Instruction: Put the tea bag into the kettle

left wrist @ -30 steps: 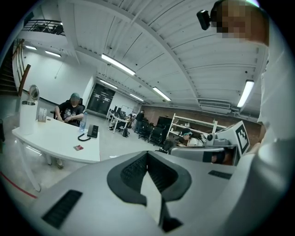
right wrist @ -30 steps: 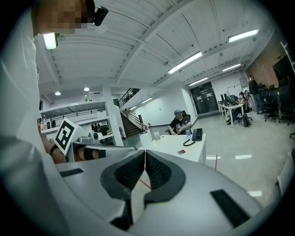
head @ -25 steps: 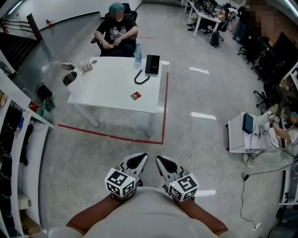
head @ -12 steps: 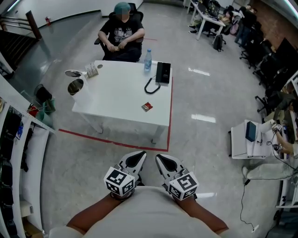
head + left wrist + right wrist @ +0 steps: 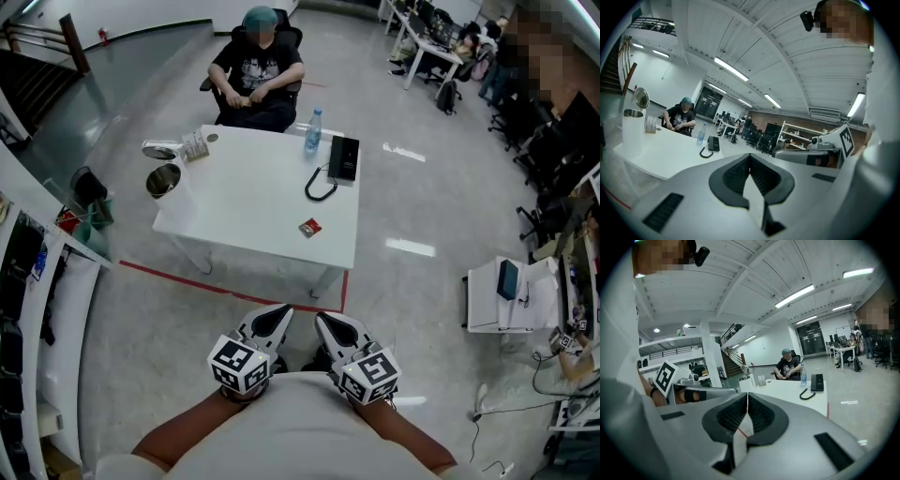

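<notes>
1. Pressed together and empty, side by side close to the body: left gripper [image 5: 273,322], right gripper [image 5: 335,329].
2. Lying on the white table [image 5: 244,202], well apart from both: red tea bag [image 5: 310,227].
3. Standing lid-open at the table's left edge: kettle [image 5: 164,180].

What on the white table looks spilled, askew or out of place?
Nothing stands out. The kettle stands upright at a corner of the table with its lid open. The tea bag lies flat near the front edge. The phone has its cord curled on the tabletop. No spill or damage shows.
</notes>
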Demonstrator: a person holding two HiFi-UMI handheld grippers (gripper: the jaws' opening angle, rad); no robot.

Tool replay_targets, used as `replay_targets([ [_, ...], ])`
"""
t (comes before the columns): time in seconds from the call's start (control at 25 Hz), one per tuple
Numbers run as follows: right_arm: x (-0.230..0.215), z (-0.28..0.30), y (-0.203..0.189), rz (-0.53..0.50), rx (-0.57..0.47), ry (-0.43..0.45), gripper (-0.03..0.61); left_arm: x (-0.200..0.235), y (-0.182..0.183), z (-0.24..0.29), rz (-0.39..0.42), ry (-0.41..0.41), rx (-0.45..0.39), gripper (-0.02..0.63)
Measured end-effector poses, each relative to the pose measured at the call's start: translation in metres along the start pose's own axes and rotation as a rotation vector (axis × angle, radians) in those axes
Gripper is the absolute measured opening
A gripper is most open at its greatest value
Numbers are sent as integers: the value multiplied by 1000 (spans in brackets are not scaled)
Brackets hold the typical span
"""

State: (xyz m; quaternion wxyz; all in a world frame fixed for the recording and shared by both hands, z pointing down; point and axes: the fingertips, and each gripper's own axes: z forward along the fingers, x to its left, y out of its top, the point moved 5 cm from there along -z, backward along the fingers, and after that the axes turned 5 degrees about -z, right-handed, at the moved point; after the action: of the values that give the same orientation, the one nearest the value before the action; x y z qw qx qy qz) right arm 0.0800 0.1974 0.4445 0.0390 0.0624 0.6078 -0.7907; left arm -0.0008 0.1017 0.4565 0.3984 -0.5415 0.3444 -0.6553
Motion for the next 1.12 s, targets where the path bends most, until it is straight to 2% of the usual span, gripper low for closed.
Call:
replay_targets([
  [0.36,-25,42,0,24,-2,67,14,34,13,13,4,67,-5,9],
  [0.56,-52,73,11,21,-7,114,14,57,28,30,11,129,-13,9],
  [1.12,-177,143,28,43,55,188,14,110,45,151,-13,200,39,9],
])
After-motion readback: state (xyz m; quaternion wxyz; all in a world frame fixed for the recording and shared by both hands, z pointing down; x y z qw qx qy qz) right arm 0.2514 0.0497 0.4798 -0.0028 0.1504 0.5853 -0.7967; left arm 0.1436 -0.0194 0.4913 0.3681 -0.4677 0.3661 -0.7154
